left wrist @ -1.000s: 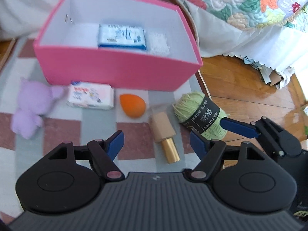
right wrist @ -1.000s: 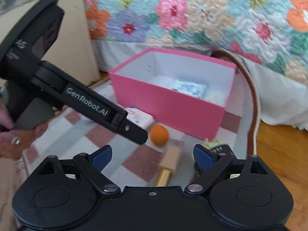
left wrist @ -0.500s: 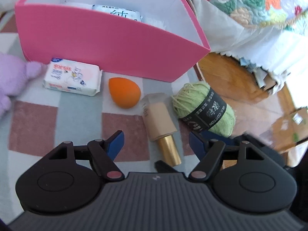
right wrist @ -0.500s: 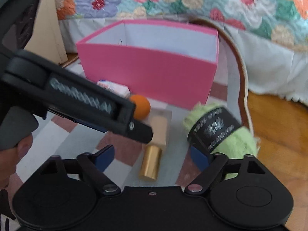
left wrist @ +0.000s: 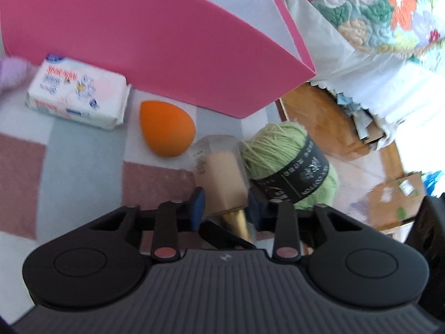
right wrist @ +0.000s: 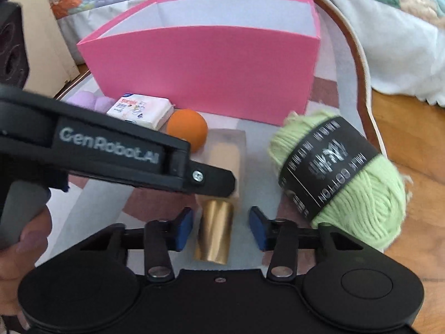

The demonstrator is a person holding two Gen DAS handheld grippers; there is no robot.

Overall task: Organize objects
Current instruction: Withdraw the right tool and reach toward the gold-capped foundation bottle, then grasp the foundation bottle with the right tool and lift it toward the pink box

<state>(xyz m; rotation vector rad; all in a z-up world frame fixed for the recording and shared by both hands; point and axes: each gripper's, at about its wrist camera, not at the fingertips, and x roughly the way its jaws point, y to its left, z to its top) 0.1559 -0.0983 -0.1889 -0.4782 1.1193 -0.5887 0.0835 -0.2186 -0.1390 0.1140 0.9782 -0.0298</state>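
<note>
Within the last second both grippers have sunk from above the pink cardboard box (right wrist: 205, 69) to the objects in front of it on the checked mat (left wrist: 72, 172), and the box's inside has dropped out of view. I judge this as a reach for the next item to put away, with all 5 loose items not yet boxed.

From the left lie the lilac plush toy (right wrist: 91, 103), the white tissue pack (left wrist: 76, 97), the orange teardrop makeup sponge (left wrist: 167, 128), the beige foundation bottle with a gold cap (left wrist: 219, 178) and the light green yarn ball with a black band (left wrist: 292, 164).

The left gripper (left wrist: 226, 208) has just been closing, and its blue pads sit against the bottle's beige body: a grip, apparently. The right gripper (right wrist: 221, 228) has also been narrowing; its pads straddle the gold cap with gaps on both sides, holding nothing.
</note>
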